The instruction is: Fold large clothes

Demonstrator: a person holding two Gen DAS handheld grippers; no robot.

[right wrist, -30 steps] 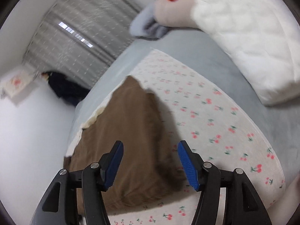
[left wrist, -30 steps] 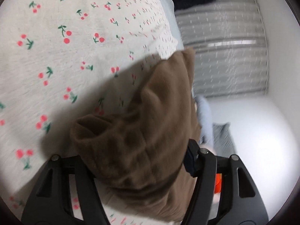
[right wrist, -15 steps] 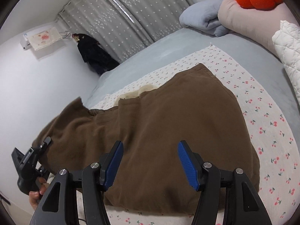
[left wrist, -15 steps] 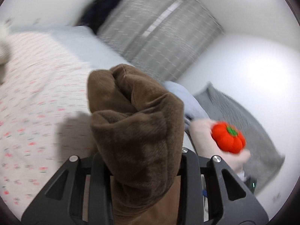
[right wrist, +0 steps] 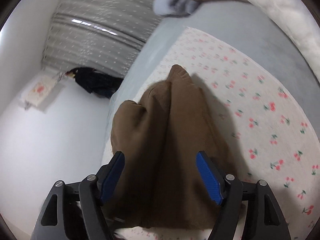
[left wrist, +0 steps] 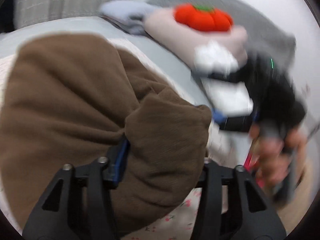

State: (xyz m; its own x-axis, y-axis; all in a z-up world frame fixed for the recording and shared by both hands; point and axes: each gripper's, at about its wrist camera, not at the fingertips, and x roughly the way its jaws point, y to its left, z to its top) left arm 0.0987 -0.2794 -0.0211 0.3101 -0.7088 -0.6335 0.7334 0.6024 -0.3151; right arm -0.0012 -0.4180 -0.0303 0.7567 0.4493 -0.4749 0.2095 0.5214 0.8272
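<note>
A large brown fleece garment (left wrist: pixel 66 104) lies on the cherry-print sheet (right wrist: pixel 260 108). My left gripper (left wrist: pixel 162 160) is shut on a thick bunch of the garment, which bulges up between its jaws and hides the right pad. In the right wrist view the brown garment (right wrist: pixel 170 140) rises in a ridge, with its near part lying between the open jaws of my right gripper (right wrist: pixel 161 177); both blue pads stand apart from each other. The right gripper also shows, blurred, in the left wrist view (left wrist: pixel 240 120), held in a hand.
An orange pumpkin plush (left wrist: pixel 202 19) sits on a pink pillow (left wrist: pixel 200 40) beside a blue-grey cloth (left wrist: pixel 128 14) at the bed's head. A white quilt (right wrist: pixel 280 14) lies at the right. Grey curtains (right wrist: pixel 100 26) and a dark garment (right wrist: pixel 96 82) stand beyond the bed.
My left gripper has swung round with its bunch of brown cloth, toward the pillows and my right gripper. The right gripper has dropped closer over the garment, which now stands bunched in a ridge.
</note>
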